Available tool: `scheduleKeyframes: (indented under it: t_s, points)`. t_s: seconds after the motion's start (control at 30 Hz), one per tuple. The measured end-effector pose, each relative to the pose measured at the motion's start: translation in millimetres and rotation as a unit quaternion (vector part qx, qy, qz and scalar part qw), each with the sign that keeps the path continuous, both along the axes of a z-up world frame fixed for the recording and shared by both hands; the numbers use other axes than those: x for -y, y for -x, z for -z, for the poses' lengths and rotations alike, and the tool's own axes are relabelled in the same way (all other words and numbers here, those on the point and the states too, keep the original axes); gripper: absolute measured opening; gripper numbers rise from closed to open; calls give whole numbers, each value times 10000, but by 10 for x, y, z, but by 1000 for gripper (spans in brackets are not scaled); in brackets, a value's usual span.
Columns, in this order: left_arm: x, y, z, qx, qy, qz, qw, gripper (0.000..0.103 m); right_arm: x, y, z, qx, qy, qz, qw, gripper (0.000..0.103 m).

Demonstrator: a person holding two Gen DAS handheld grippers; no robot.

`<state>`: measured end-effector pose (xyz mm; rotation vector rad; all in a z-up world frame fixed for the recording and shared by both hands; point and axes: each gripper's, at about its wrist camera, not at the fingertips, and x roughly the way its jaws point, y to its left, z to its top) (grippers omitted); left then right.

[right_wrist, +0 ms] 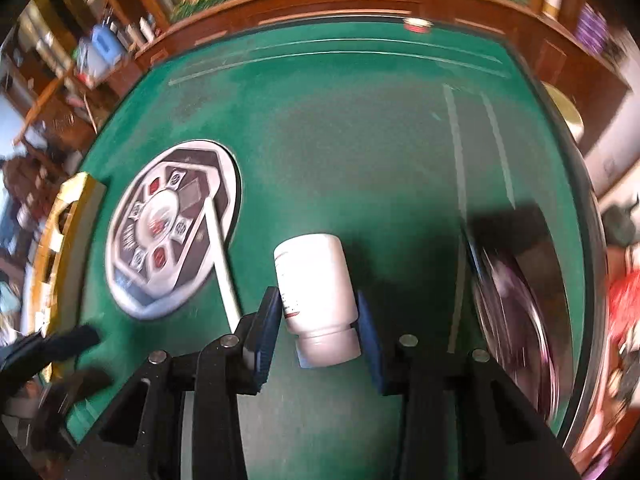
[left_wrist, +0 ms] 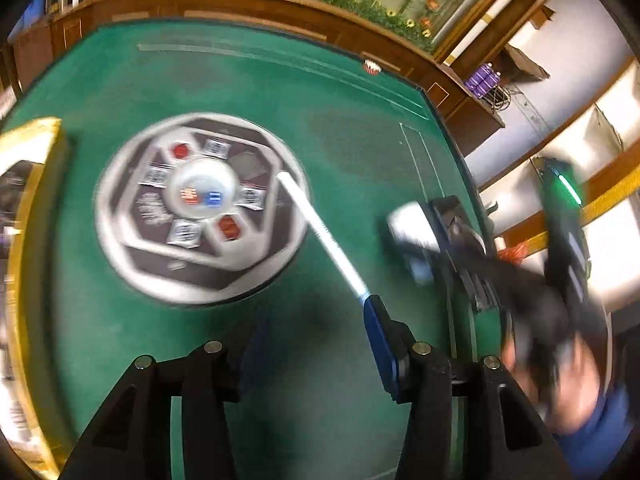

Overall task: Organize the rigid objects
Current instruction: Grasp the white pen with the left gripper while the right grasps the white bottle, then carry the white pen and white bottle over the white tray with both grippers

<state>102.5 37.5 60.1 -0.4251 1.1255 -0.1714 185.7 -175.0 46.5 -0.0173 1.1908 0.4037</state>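
Note:
A white plastic bottle (right_wrist: 314, 280) with a white cap lies between the blue pads of my right gripper (right_wrist: 317, 296), cap toward the camera, and both pads press on its sides just above the green felt. The left wrist view shows this bottle (left_wrist: 408, 220) blurred at the right, in the right gripper (left_wrist: 452, 236). My left gripper (left_wrist: 314, 320) hangs open over the felt with nothing between its fingers. A thin white stick (left_wrist: 320, 232) lies on the felt from the round control panel (left_wrist: 200, 208) to the tip of the left gripper's right-hand finger.
The table (right_wrist: 360, 140) is green felt with a wooden rim. A yellow box (left_wrist: 28, 208) stands at its left edge. A shiny dark round object (right_wrist: 516, 300) sits blurred at the right. A small red-and-white item (left_wrist: 371, 67) lies at the far edge.

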Motion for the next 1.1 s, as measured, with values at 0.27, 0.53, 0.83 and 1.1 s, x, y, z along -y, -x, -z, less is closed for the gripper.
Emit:
scheduleKeyframes:
  t_s: [0.27,0.53,0.83,1.1]
  points:
    - [446,-630,287,-568,-775,-352,9948,51,564,637,-208,-16,-576,344,9977,37]
    - [578,-737,361,-392,-1322,-76,9904,10,859,855,-432,134,-826,560,9949,37]
    - [407,171,388,-73,-1202,405,9919,6,787,989,-320,-53,-994,496,9938,37]
    - [274,942,399,195,-1130,794,9902,6,325,1119,-48,-438,-860,137,9952,37]
